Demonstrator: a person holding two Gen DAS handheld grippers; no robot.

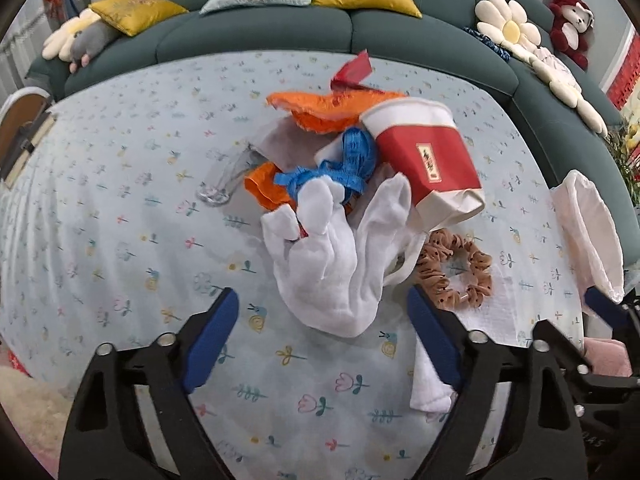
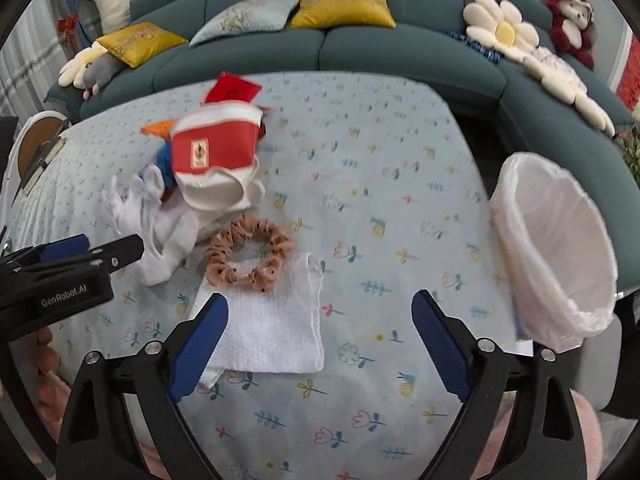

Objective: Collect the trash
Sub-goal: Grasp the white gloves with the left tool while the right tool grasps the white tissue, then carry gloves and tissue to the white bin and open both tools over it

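My left gripper and right gripper stand wide apart, empty, over the table; its right half lies open toward the lined bin, empty, at that edge.

Both wrist cameras look steeply down along their fingers onto the table, close above it, facing the sofa. The left view centres on the pile of items; the right view sits further right (bin included). Shared: scrunchie, white cloth.
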